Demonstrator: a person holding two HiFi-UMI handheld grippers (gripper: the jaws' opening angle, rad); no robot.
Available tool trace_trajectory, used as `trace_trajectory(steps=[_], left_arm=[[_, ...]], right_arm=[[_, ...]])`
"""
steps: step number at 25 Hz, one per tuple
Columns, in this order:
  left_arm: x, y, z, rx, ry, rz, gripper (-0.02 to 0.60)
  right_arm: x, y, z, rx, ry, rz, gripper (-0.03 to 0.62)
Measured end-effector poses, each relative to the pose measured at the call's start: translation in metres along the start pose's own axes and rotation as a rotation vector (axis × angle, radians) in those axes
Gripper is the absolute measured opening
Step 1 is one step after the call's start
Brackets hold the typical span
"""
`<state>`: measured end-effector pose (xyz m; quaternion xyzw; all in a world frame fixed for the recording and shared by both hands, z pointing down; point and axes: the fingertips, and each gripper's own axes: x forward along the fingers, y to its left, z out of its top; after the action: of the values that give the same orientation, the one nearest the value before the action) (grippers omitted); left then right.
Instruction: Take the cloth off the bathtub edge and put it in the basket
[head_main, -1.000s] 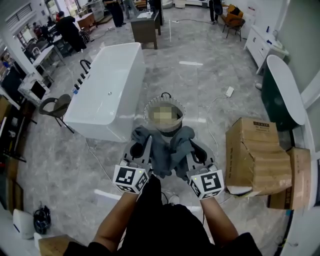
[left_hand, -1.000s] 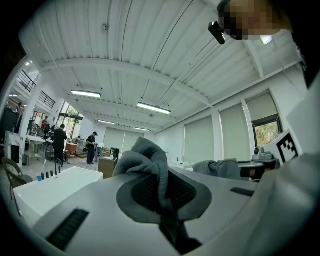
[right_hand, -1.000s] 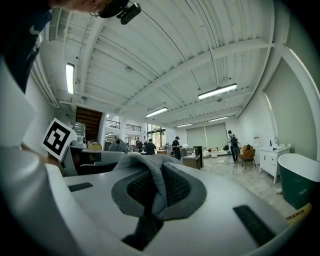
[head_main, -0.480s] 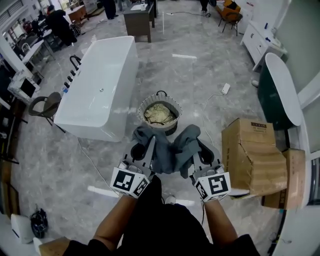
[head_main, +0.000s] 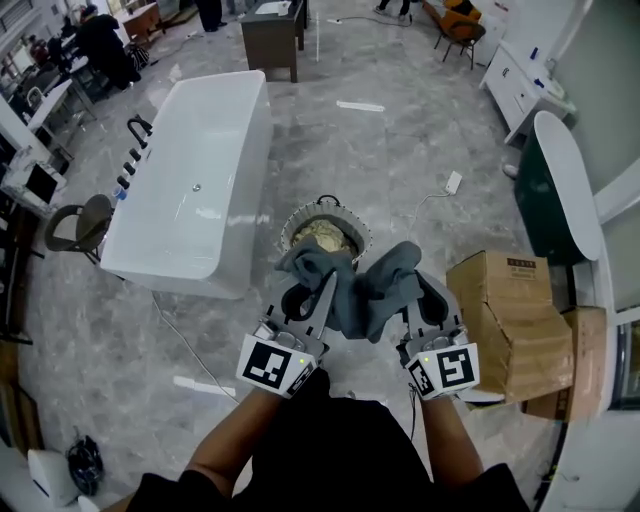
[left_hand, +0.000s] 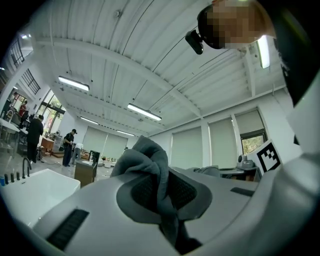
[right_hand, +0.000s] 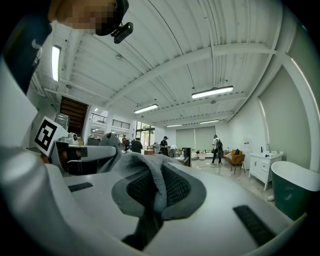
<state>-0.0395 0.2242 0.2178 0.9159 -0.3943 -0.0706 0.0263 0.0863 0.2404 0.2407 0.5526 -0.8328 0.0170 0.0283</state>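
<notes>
Basket is standing on the grey floor just beside the near end of the white bathtub, and pale crumpled stuff is lying inside it, filling most of the round opening. The bathtub's basin is showing nothing but its drain. A cardboard box is sitting to the right with its flaps folded down, so what is in it cannot be told. The grey cloth is not resting in the basket; it is hanging bunched between the two tools on the person's side of the basket, and in the head view its far folds are overlapping the near rim. The left tool is pinching one end of the cloth: in the left gripper view the jaws are standing almost together, with a fold of fabric running down between the dark pads and bulging up above them. The right tool is gripping the other end in the same way, its jaws narrowed onto a ridge of cloth that is draping over the left pad in the right gripper view. Both tools are pointing away from the person, side by side and near each other.
</notes>
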Motion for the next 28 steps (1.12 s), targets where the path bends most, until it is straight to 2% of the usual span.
trace_trajectory(steps=[6,10,16,18,20,22,26,28], left_arm=[[0.026,0.080,-0.003,-0.035,-0.016,-0.021,0.035],[0.041,0.126,0.002,-0.051,-0.034,-0.019,0.037],[0.077,0.157,0.003,-0.034,-0.023,-0.053,0.037],[0.089,0.169,-0.002,-0.088,-0.006,-0.067,0.037],[0.098,0.187,-0.009,-0.143,0.007,-0.048,0.037],[0.105,0.202,-0.013,-0.131,0.019,-0.019,0.037],[0.124,0.212,-0.004,-0.091,0.020,-0.008,0.037],[0.136,0.215,0.006,-0.081,0.006,-0.001,0.037]], right_arm=[[0.080,0.002,0.002,-0.028,0.012,-0.009,0.037],[0.124,0.007,0.006,-0.087,0.038,-0.015,0.037],[0.171,0.000,0.015,-0.077,0.035,0.012,0.037],[0.186,-0.006,0.015,-0.079,0.025,0.015,0.037],[0.201,-0.013,0.013,-0.082,0.018,0.018,0.037],[0.216,-0.022,0.013,-0.071,0.015,0.023,0.037],[0.235,-0.035,0.023,-0.044,-0.011,0.041,0.037],[0.247,-0.039,0.033,-0.071,-0.027,0.069,0.037]])
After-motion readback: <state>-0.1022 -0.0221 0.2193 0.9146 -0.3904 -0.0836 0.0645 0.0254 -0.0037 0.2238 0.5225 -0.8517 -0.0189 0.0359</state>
